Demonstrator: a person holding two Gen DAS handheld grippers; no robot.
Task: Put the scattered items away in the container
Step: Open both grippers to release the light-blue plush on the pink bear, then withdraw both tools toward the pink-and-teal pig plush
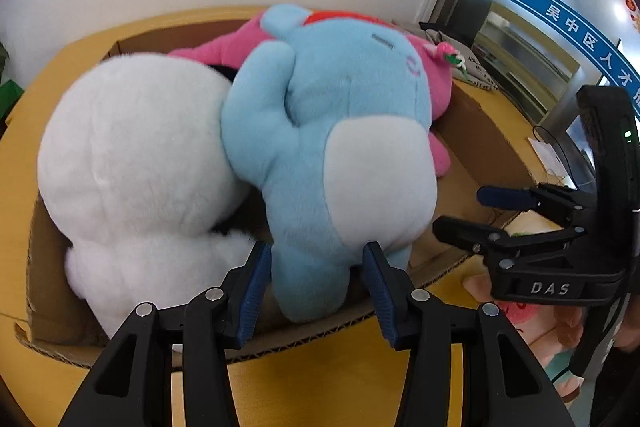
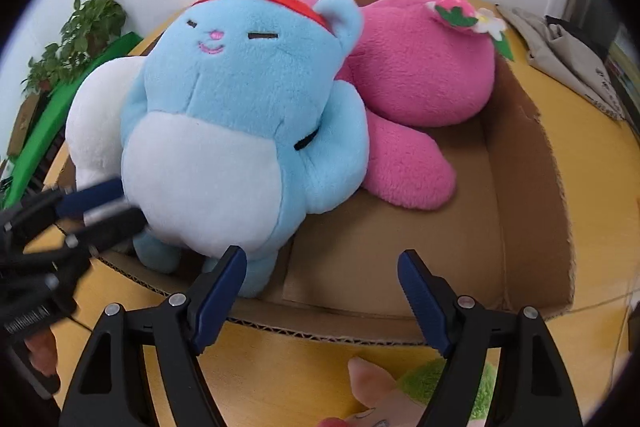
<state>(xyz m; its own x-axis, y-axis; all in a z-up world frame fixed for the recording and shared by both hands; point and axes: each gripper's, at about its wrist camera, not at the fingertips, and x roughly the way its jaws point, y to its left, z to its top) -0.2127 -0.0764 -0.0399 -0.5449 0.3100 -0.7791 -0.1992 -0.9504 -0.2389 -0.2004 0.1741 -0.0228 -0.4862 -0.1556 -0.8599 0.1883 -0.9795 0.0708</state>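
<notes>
Both tools stand open at the near rim of the cardboard box (image 2: 524, 163): left tool (image 1: 316, 267) with the blue plush cat's (image 1: 340, 131) foot between its unpressing pads, right tool (image 2: 322, 269) wide over bare box floor. Inside lie the cat, a white plush (image 1: 132, 155) and a pink plush (image 2: 420, 75). Another plush (image 1: 548, 331) remains on the yellow desk (image 1: 320, 387).
</notes>
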